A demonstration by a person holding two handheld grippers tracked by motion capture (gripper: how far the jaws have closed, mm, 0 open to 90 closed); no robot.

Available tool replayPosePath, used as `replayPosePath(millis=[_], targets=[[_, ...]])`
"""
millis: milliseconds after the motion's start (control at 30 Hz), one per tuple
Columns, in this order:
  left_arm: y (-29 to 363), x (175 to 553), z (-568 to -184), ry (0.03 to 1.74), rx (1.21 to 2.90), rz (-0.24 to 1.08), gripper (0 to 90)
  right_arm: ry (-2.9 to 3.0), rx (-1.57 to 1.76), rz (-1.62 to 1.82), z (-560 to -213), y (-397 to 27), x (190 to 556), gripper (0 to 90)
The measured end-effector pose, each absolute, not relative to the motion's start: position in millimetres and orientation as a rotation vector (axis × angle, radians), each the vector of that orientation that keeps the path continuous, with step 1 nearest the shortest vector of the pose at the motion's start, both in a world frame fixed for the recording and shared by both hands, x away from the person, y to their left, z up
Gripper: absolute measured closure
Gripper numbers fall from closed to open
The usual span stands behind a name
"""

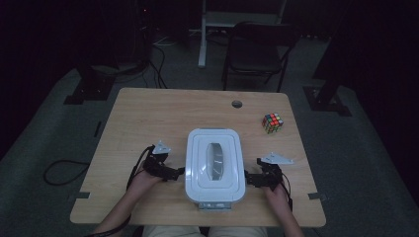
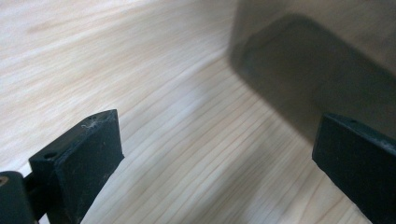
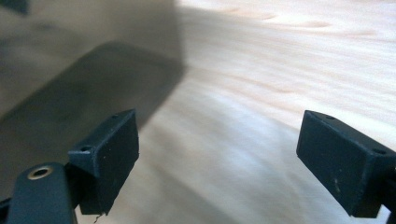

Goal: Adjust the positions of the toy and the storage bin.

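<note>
I see the white box [image 1: 214,167] at lower centre of the high view on the table [image 1: 148,113], lid on. The left gripper [image 1: 180,172] sits just beside its left wall and the right gripper [image 1: 248,178] just beside its right wall, both with jaws spread and nothing between them. A colour cube [image 1: 272,122] rests well apart, at right of centre.

No text, label, brand, number or sign can be read anywhere.
</note>
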State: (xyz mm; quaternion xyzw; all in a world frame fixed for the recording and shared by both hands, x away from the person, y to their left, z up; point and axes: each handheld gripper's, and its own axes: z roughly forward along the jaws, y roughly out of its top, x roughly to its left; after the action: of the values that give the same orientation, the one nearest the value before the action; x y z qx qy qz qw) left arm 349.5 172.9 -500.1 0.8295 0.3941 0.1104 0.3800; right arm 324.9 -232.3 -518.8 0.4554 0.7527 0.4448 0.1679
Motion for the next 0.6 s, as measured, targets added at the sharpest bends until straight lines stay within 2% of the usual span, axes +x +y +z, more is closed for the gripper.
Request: replayPosePath(millis=[300,600], targets=[[207,347,-510,1.094,2.124,0.34,2.4,1.911,1.37,1.345,-504,-276,353,12.4],[231,331,-514,1.172,2.107,0.419,2.4,1.801,1.496,1.341,-489,-306,400,12.3]])
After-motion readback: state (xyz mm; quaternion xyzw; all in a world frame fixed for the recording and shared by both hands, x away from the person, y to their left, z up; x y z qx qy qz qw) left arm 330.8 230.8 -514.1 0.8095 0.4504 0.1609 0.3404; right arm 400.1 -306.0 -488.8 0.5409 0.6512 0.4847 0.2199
